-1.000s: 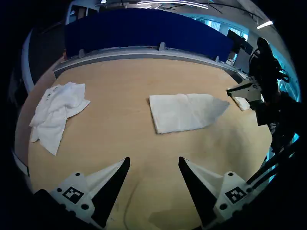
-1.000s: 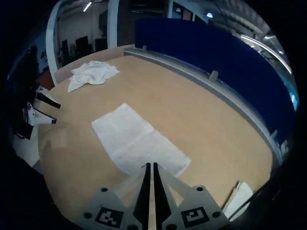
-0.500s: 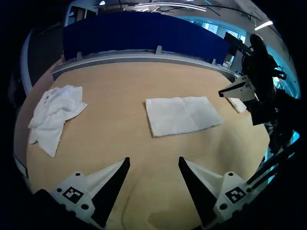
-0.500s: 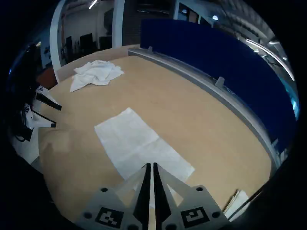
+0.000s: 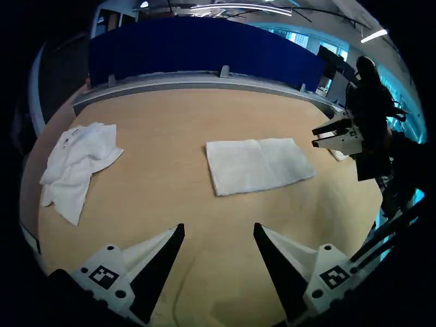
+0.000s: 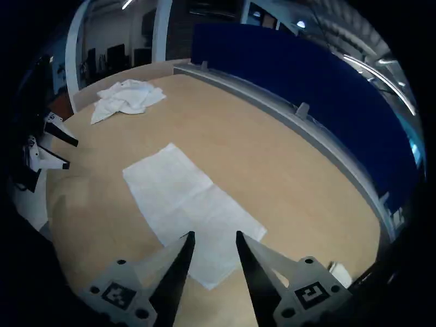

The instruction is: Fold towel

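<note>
A white towel (image 5: 259, 164) lies flat in a long rectangle in the middle of the wooden table (image 5: 180, 120); in the right gripper view the towel (image 6: 185, 201) runs from centre left down to the fingers. My left gripper (image 5: 218, 231) is open, above the table's near edge and well short of the towel. My right gripper (image 6: 213, 240) is open over the towel's near end, nothing between its fingers. In the left gripper view the right gripper (image 5: 316, 138) hovers by the towel's right end, held by a person.
A crumpled white towel (image 5: 76, 163) lies at the table's left side, seen far off as a crumpled towel (image 6: 126, 98) in the right gripper view. A blue partition (image 5: 207, 46) lines the far edge. A folded white cloth (image 5: 337, 153) sits at the right edge.
The towel's lifted right corner has been laid flat. My right gripper went from shut to open, letting go of the towel. The left gripper stayed put.
</note>
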